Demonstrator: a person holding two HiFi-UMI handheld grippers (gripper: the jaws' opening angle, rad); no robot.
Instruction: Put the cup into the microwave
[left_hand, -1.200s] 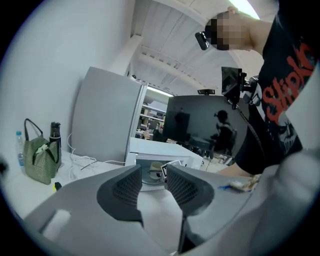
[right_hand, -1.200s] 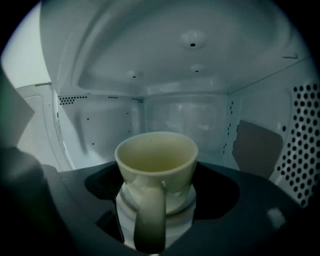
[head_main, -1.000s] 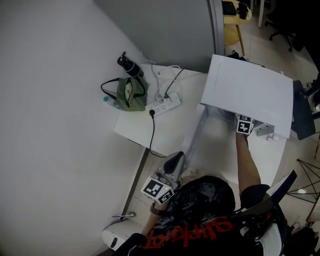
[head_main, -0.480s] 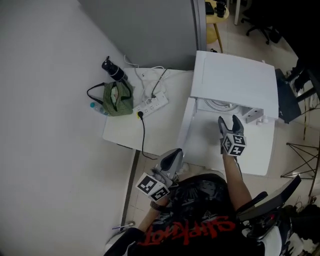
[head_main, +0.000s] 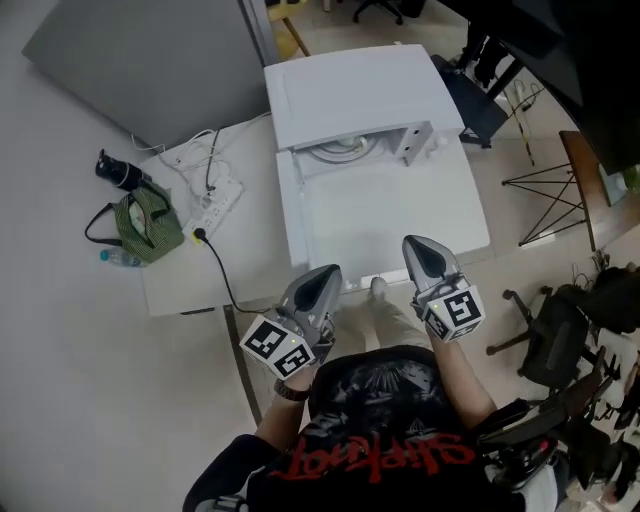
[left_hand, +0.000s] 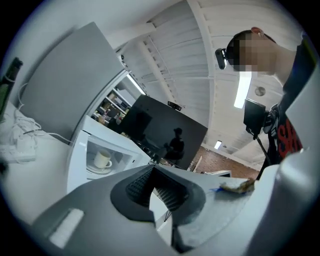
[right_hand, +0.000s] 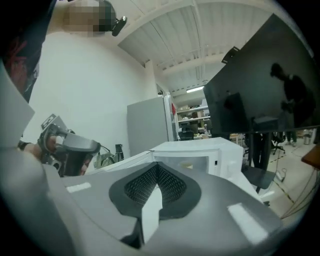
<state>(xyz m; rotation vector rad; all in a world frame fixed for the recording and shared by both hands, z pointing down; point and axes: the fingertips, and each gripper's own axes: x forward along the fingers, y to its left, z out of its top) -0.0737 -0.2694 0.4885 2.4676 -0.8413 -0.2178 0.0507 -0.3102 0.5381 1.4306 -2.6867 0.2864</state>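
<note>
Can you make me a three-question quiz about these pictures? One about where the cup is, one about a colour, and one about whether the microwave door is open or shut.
1. Where is the cup?
A. on the floor
B. inside the microwave
C. on a chair

2. What colour is the bag on the table?
A. green
B. red
C. yellow

3. The microwave door is:
A. shut
B. open
C. missing

Answers:
1 B, the left gripper view shows the cup on the plate inside.
2 A, the head view shows a green bag.
3 B, the door is swung out and the inside is visible.
</note>
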